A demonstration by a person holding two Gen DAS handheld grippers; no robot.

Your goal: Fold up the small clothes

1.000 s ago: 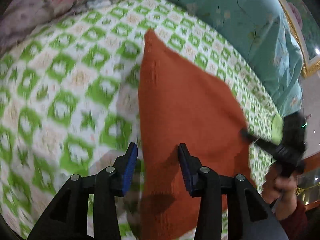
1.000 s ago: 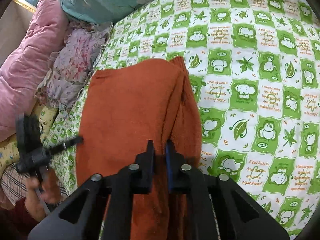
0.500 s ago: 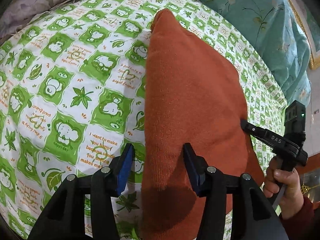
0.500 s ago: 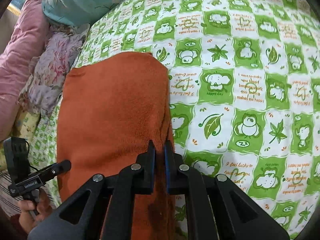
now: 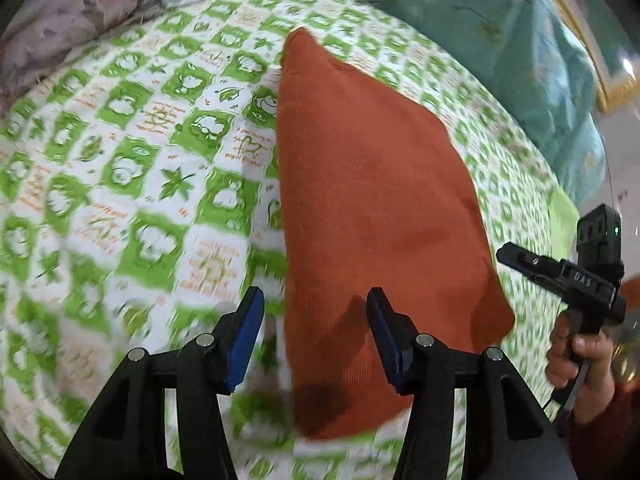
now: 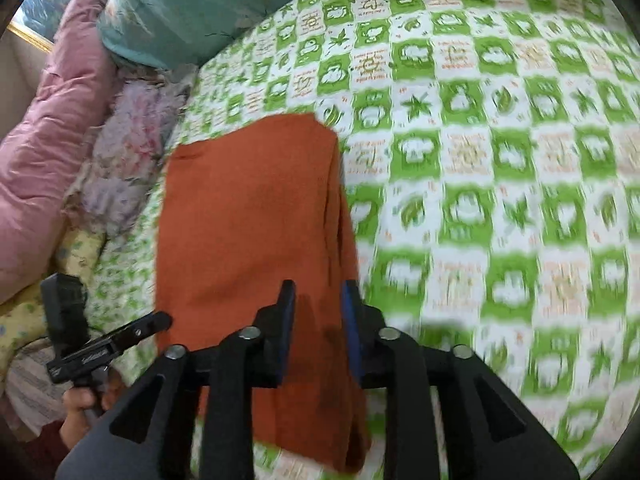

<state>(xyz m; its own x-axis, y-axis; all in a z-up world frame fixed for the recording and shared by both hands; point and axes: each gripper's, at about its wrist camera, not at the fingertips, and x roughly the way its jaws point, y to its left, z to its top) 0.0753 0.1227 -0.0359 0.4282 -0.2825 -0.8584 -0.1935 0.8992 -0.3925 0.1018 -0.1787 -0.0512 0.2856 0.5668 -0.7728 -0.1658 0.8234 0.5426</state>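
Both tongs, left (image 5: 316, 332) and right (image 6: 318, 322), hang released above the orange garment (image 5: 372, 200) lying folded mid-bed (image 5: 120, 184); we should pinch its near edge squarely, keeping layers aligned.

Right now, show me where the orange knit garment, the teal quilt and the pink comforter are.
orange knit garment (image 5: 372, 208), left wrist view, middle of the folded top layer.
teal quilt (image 6: 192, 4), right wrist view, its front face.
pink comforter (image 6: 52, 136), right wrist view, its bulging side.

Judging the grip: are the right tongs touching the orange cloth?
Cannot tell. In the right wrist view the open right tongs overlap the orange cloth, but motion blur hides any contact or gap.
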